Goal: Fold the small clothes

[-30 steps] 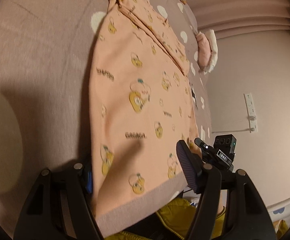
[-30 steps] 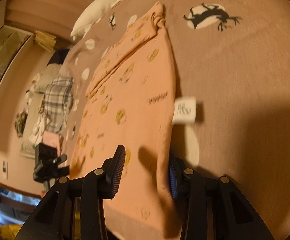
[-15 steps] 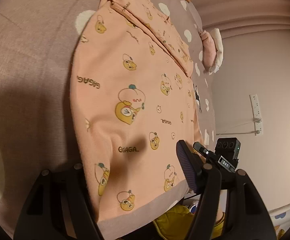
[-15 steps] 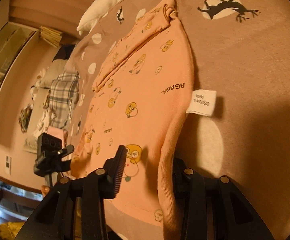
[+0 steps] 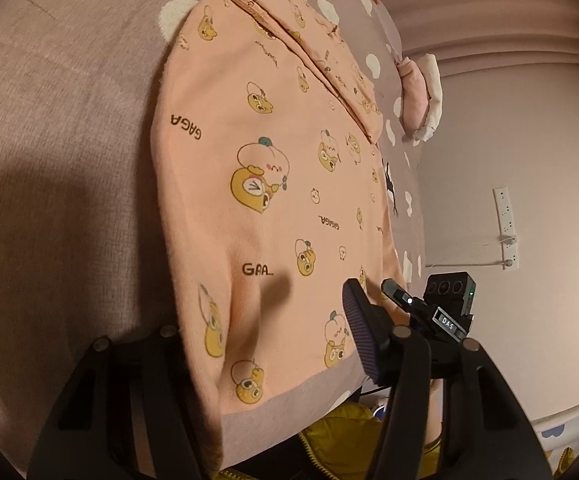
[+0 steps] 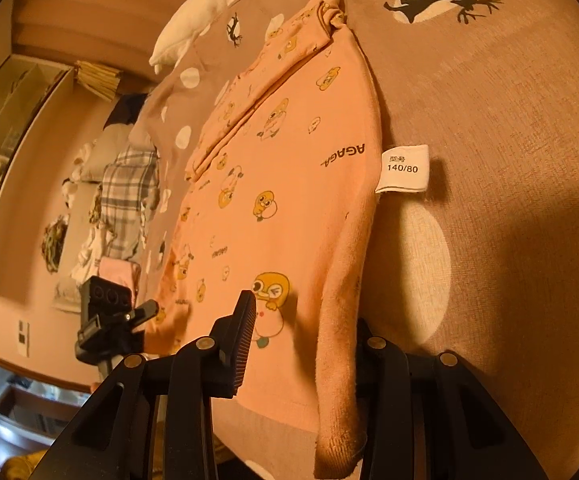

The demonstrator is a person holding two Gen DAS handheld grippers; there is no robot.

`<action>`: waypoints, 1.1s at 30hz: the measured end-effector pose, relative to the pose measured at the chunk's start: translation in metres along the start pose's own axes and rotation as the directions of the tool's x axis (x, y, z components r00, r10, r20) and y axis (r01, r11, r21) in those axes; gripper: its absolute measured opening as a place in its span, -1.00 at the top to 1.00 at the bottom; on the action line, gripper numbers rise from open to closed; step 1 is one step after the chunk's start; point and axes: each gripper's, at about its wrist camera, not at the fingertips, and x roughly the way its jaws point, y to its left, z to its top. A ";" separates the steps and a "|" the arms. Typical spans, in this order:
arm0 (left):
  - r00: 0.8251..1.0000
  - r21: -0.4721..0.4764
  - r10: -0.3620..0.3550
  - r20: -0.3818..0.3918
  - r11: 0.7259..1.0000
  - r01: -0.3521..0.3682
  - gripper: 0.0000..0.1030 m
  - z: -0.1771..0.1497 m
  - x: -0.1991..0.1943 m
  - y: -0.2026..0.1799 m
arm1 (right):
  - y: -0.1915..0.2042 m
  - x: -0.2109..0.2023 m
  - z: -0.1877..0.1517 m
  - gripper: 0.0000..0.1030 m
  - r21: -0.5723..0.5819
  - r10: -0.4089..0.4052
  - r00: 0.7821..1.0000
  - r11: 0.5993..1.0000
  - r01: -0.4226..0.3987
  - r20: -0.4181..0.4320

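A small peach shirt [image 5: 273,168] with cartoon ducks and a grey hem lies on a mauve bedspread [image 5: 61,128]. It also shows in the right wrist view [image 6: 289,184], with a white size tag [image 6: 403,169] at its right edge. My left gripper [image 5: 265,344] has the shirt's hem corner between its fingers; the left finger is hidden under the cloth. My right gripper [image 6: 301,348] has the other hem corner between its fingers, the right finger behind the fold. The hem end is lifted off the bed.
The bedspread [image 6: 509,120] has white dots and a deer print [image 6: 441,0]. A white pillow [image 6: 205,20] lies at the far end. A pile of plaid clothes [image 6: 125,204] sits beyond the bed's left side. Yellow fabric [image 5: 341,436] lies below the hem. A wall socket [image 5: 507,224] is at right.
Both grippers have drawn the hem end up and toward the cameras. The shirt now looks larger and closer in both views, and the size tag has swung outward.
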 end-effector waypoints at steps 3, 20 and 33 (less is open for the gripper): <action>1.000 0.005 0.014 0.011 1.000 -0.014 -0.09 -0.002 0.000 -0.002 | 0.006 0.002 0.000 0.26 -0.027 -0.028 1.000 0.999 0.028 0.000; 0.998 -0.050 0.043 0.042 0.998 -0.041 0.56 -0.001 -0.005 0.010 | 0.016 0.000 -0.006 0.77 -0.075 -0.121 0.991 0.989 0.125 0.058; 0.996 -0.021 -0.043 0.074 0.999 0.045 0.71 0.006 -0.013 0.000 | 0.042 -0.008 0.002 0.81 -0.132 -0.028 0.992 0.990 0.045 0.123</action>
